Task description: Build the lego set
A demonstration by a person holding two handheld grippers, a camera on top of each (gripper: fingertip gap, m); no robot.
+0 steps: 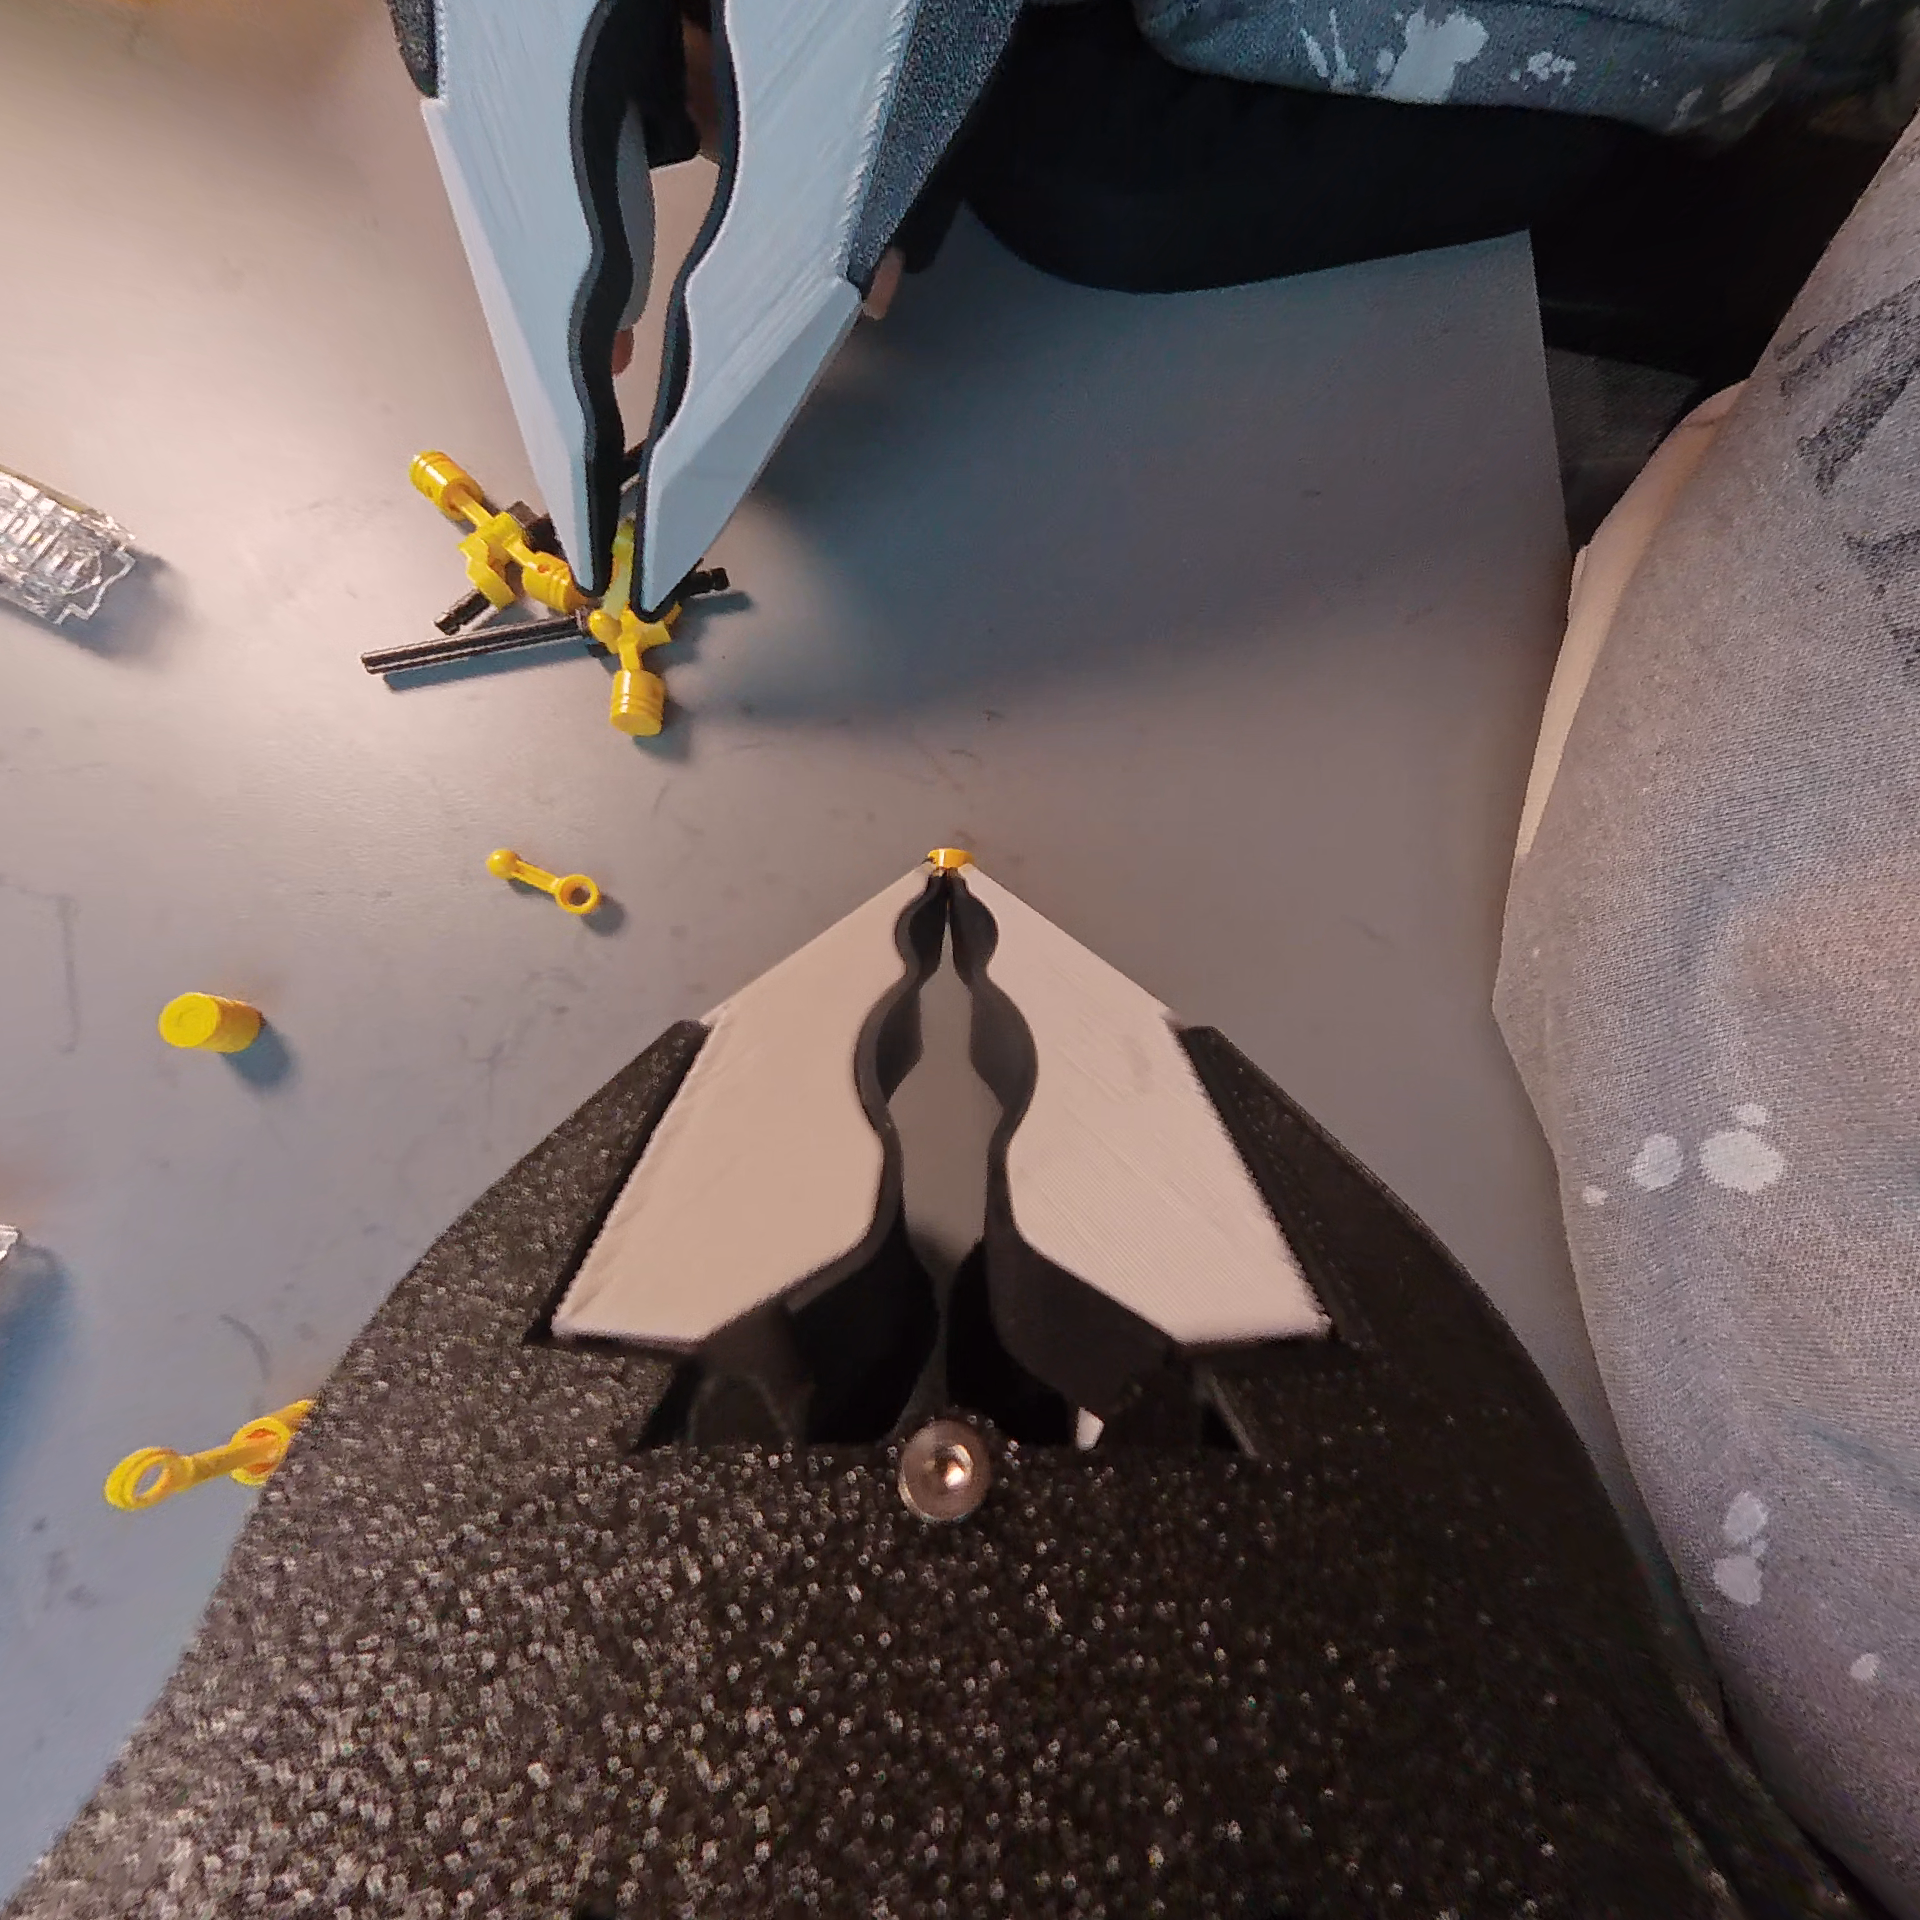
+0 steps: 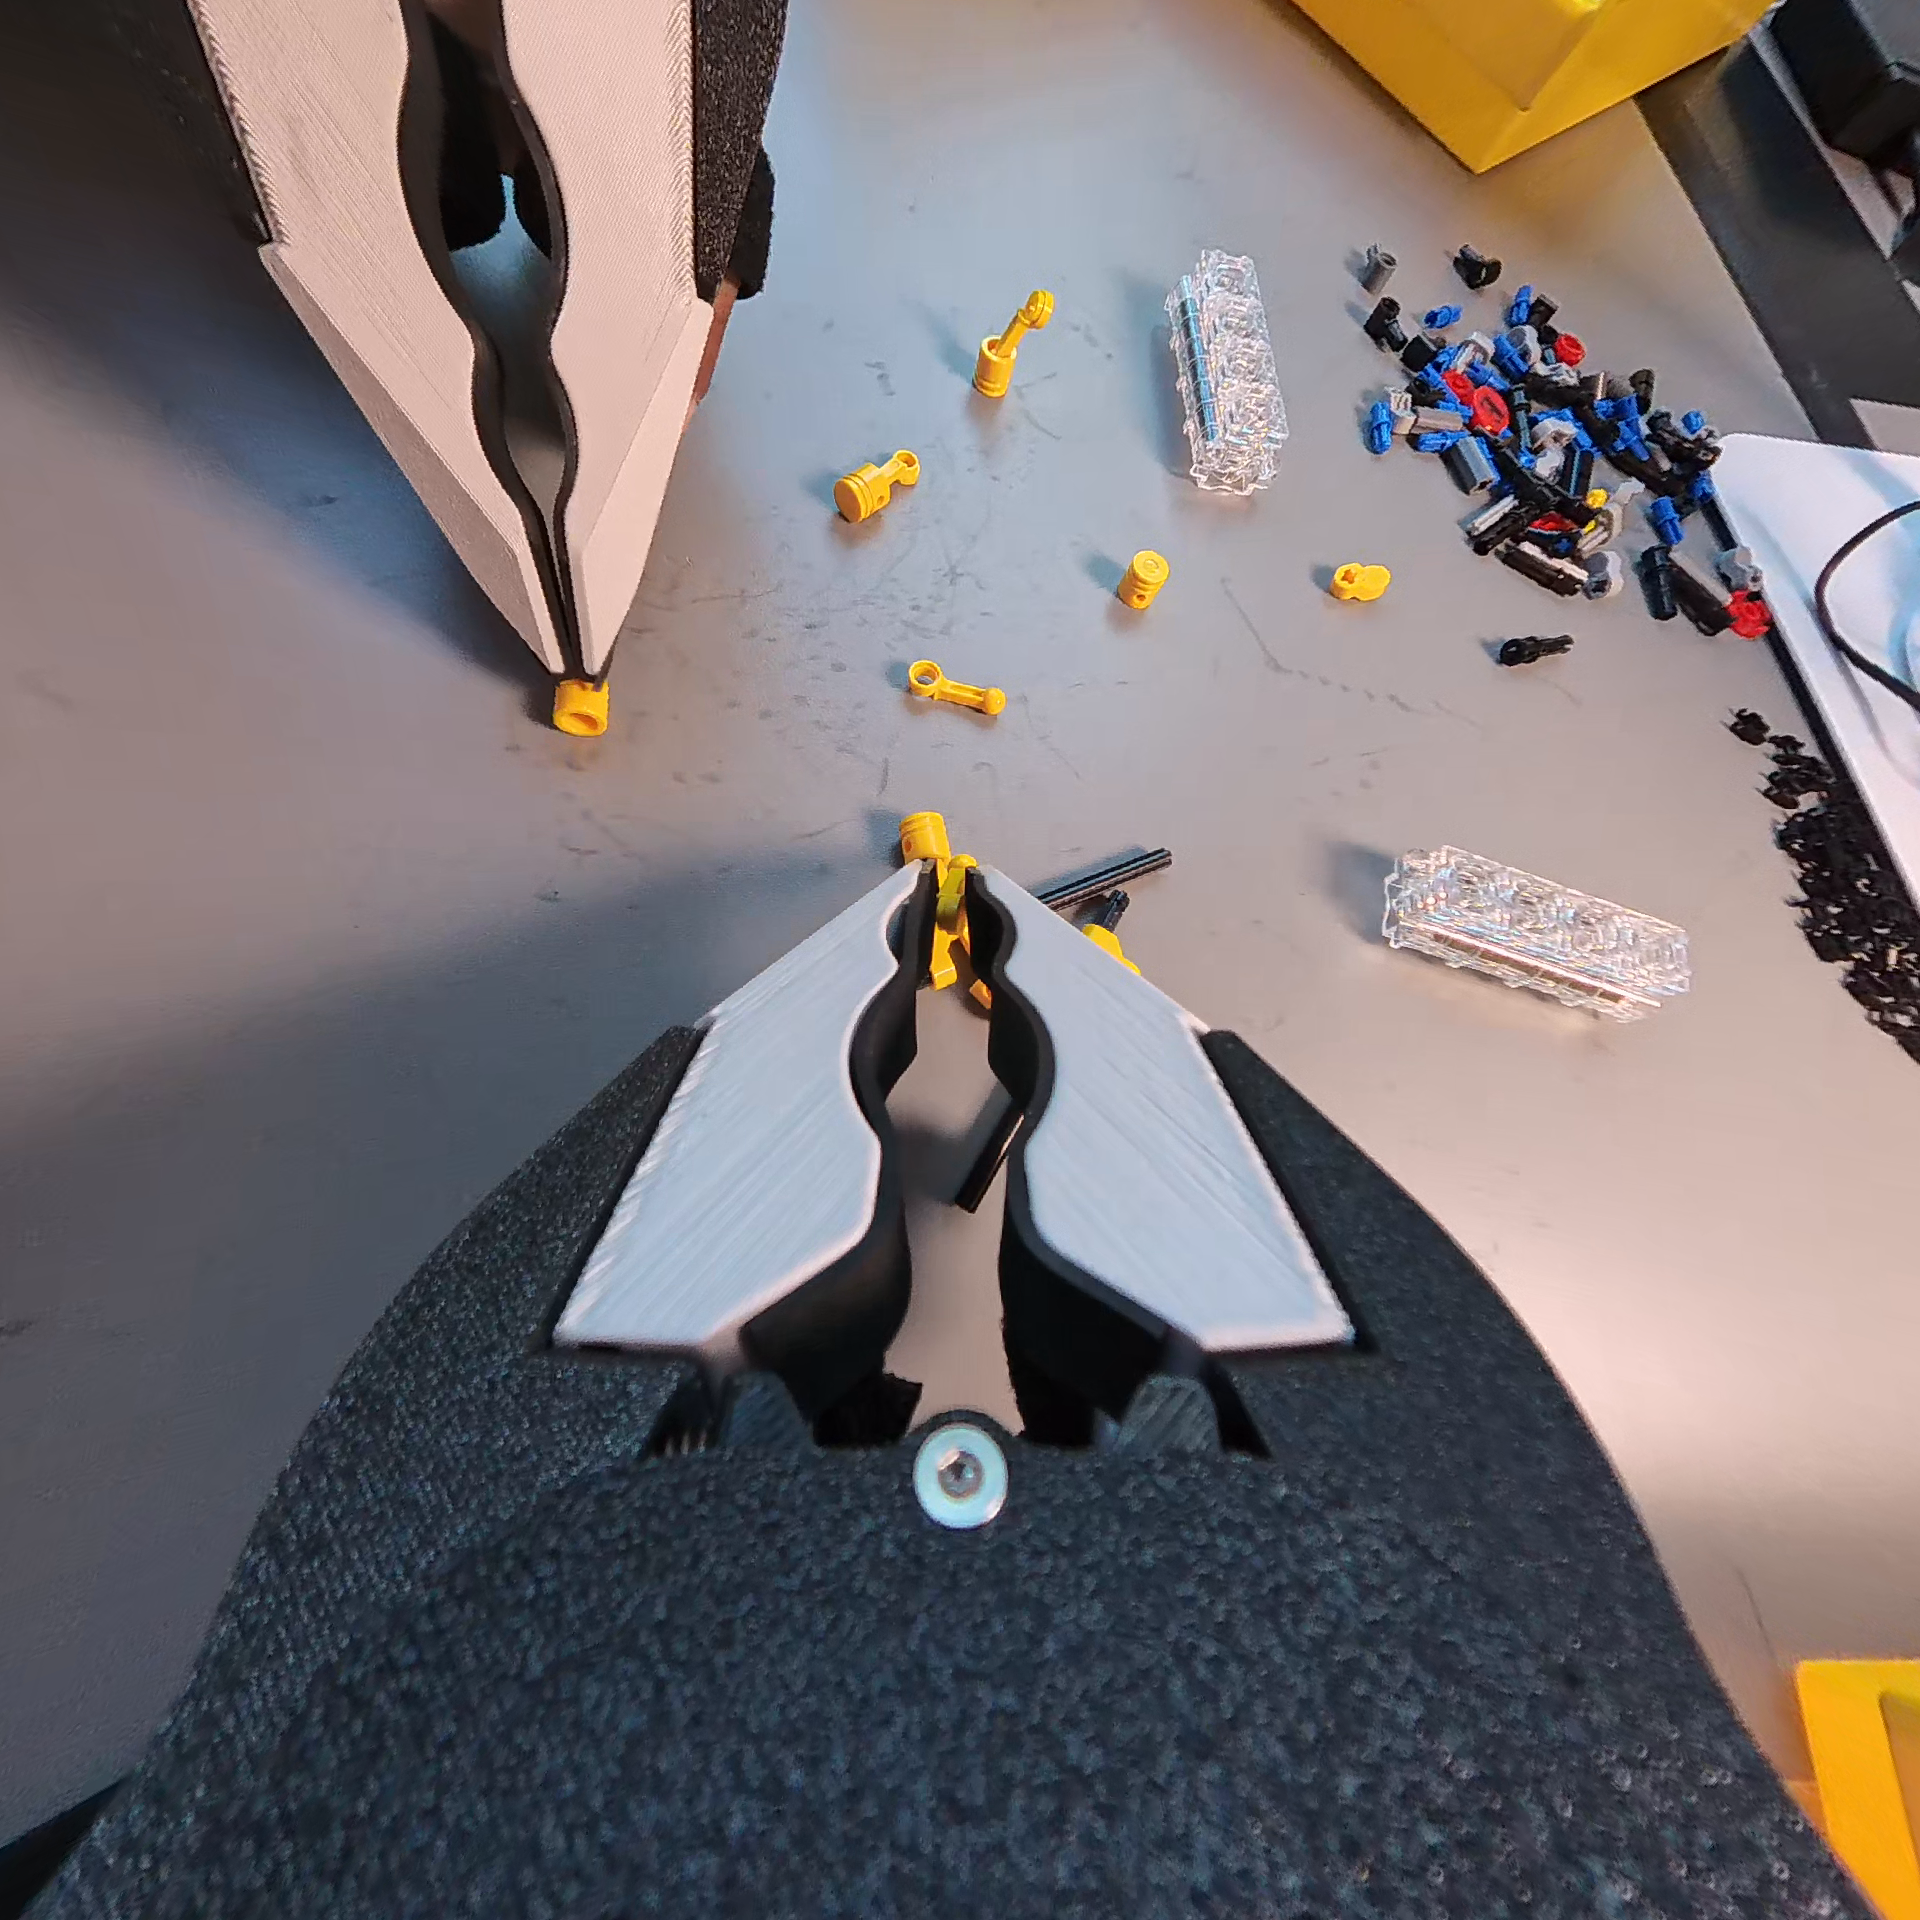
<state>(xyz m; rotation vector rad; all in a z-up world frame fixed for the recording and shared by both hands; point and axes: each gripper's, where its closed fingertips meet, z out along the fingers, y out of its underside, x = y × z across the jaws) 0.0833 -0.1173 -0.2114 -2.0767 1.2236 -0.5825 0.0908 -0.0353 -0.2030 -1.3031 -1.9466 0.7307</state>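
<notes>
- Grey tabletop (image 2: 1351,1299), as I see it from my right wrist camera; places are given from the yellow-and-black axle assembly (image 2: 951,914) lying on it.
- Beyond the assembly: loose yellow connecting rod (image 2: 956,688), yellow pistons (image 2: 875,486).
- Just right of it: clear block (image 2: 1536,930).
- Far right beyond: heap of blue, black and red pins (image 2: 1558,457).

My left gripper (image 1: 948,871) hides nearly all of the yellow sleeve (image 1: 948,856) it pinches; only a sliver shows. My right gripper (image 2: 943,883) covers the middle of the yellow crank assembly (image 2: 948,914). The yellow box (image 2: 1496,62) is cut by the top edge. Parts in the mixed pile (image 2: 1548,457) are too small to identify.
</notes>
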